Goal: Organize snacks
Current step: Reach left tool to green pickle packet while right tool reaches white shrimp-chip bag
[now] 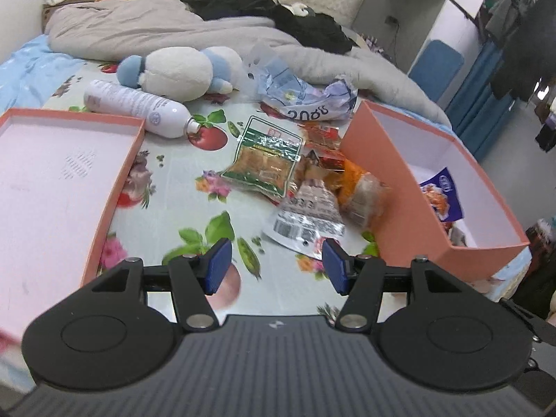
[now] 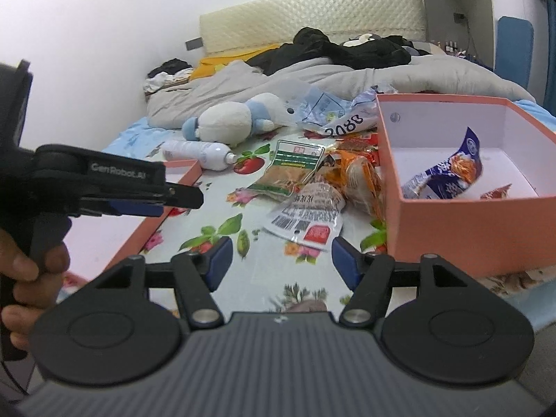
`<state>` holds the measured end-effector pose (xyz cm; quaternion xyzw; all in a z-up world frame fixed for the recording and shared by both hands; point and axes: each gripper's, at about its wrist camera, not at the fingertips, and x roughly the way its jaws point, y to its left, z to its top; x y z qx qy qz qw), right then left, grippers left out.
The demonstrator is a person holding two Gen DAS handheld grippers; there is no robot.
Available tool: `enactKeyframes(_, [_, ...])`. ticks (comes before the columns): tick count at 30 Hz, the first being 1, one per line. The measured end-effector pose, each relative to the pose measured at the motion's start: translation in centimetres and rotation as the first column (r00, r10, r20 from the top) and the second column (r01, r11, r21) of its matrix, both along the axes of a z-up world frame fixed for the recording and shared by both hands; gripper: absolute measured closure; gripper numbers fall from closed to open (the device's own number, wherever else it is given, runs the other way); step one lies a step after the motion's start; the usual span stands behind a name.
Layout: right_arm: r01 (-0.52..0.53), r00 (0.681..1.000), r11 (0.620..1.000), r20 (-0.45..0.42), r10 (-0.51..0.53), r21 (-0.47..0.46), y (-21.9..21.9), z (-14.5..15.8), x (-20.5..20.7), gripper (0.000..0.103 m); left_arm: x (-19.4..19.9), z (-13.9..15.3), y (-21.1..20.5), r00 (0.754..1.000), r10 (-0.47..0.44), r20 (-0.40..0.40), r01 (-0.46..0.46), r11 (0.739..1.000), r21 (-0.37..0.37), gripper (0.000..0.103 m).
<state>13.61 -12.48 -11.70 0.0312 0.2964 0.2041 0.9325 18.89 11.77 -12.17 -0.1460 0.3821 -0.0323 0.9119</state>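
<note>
A pile of snack packets lies on the flowered sheet: a green-edged packet (image 1: 266,158) (image 2: 292,170), a clear packet with a barcode (image 1: 305,215) (image 2: 305,215) and an orange packet (image 1: 361,187) (image 2: 361,177). The pink box (image 1: 392,187) (image 2: 465,222) at the right holds a blue snack packet (image 1: 441,194) (image 2: 448,173). My left gripper (image 1: 276,264) is open and empty, just short of the barcode packet. My right gripper (image 2: 281,260) is open and empty, near the same packet. The left gripper (image 2: 173,199) also shows from the side in the right wrist view.
The pink box lid (image 1: 114,180) (image 2: 180,173) lies at the left. A white spray bottle (image 1: 135,107) (image 2: 198,153), a plush toy (image 1: 180,71) (image 2: 229,121) and a crumpled plastic bag (image 1: 305,97) (image 2: 340,114) lie behind the snacks. A grey quilt (image 1: 173,31) covers the far bed.
</note>
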Motion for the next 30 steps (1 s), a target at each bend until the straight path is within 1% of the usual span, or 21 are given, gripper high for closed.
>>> enactKeyframes(1, [0.005,1.0,1.0,-0.003,-0.005,-0.003,0.4,-0.2,0.6,0.038,1.3,-0.3,0.3,1.0,-0.026,-0.015,0.026,1.0,0.001,0.039])
enactKeyframes(2, [0.011,1.0,1.0,-0.006,-0.011,-0.009,0.9,-0.4,1.2,0.038,2.3,-0.5,0.5,0.999,-0.042,-0.021,0.042,0.999,0.004,0.034])
enactKeyframes(4, [0.021,1.0,1.0,-0.009,-0.021,-0.023,1.8,-0.9,2.5,0.038,4.3,-0.8,1.0,0.999,-0.048,-0.016,0.048,0.998,0.028,0.028])
enactKeyframes(6, [0.029,0.999,0.999,-0.013,-0.03,-0.038,2.7,-1.4,3.8,0.036,6.2,-1.1,1.3,0.998,-0.062,-0.004,0.063,0.997,0.053,0.028])
enactKeyframes(8, [0.042,0.999,0.999,-0.024,-0.043,-0.035,3.4,-1.9,5.1,0.017,8.5,-1.5,1.7,0.996,-0.087,-0.008,0.087,0.995,0.056,0.024])
enactKeyframes(9, [0.046,0.999,0.998,-0.026,-0.046,-0.032,3.7,-2.2,5.7,0.016,9.5,-1.7,1.9,0.995,-0.1,-0.011,0.101,0.993,0.058,0.02])
enactKeyframes(10, [0.051,0.998,0.998,-0.027,-0.052,-0.042,4.2,-2.5,6.3,0.016,10.8,-2.2,2.0,0.992,-0.124,-0.02,0.125,0.99,0.06,0.012])
enactKeyframes(11, [0.058,0.998,0.997,-0.03,-0.06,-0.058,4.6,-2.9,7.0,0.016,12.2,-2.8,2.2,0.988,-0.148,-0.041,0.151,0.986,0.064,0.01])
enactKeyframes(13, [0.067,0.996,0.995,-0.045,-0.071,-0.079,5.4,-3.8,8.5,0.016,14.4,-3.8,2.3,0.982,-0.174,-0.077,0.18,0.98,0.08,0.01])
enactKeyframes(14, [0.078,0.996,0.993,-0.046,-0.083,-0.09,5.7,-4.2,9.3,0.016,15.4,-4.4,2.4,0.98,-0.185,-0.079,0.192,0.978,0.087,0.01])
enactKeyframes(17, [0.103,0.992,0.987,-0.061,-0.111,-0.123,6.6,-5.4,11.1,0.016,18.3,-5.9,2.8,0.971,-0.211,-0.11,0.219,0.973,0.068,0.01])
enactKeyframes(18, [0.112,0.991,0.984,-0.064,-0.121,-0.136,6.9,-5.7,11.8,0.016,18.9,-6.3,2.9,0.97,-0.22,-0.108,0.227,0.972,0.061,0.01])
enactKeyframes(20, [0.148,0.987,0.977,-0.042,-0.156,-0.157,7.2,-6.0,12.7,0.016,20.1,-6.8,3.1,0.973,-0.215,-0.081,0.22,0.973,0.069,0.01])
enactKeyframes(22, [0.175,0.982,0.97,-0.04,-0.184,-0.167,7.5,-6.4,13.7,0.016,21.0,-7.2,3.1,0.969,-0.239,-0.061,0.243,0.968,0.068,0.01])
enactKeyframes(25, [0.202,0.976,0.962,-0.048,-0.214,-0.183,8.1,-7.1,15.0,0.016,22.7,-8.4,2.6,0.964,-0.25,-0.088,0.257,0.962,0.088,0.011])
enactKeyframes(28, [0.239,0.963,0.955,-0.084,-0.256,-0.175,8.4,-7.8,15.9,0.016,23.9,-9.5,2.2,0.953,-0.281,-0.112,0.292,0.952,0.097,0.011])
enactKeyframes(30, [0.253,0.958,0.947,-0.082,-0.273,-0.196,8.7,-8.0,16.3,0.016,24.3,-10.1,2.0,0.949,-0.288,-0.132,0.303,0.946,0.117,0.016])
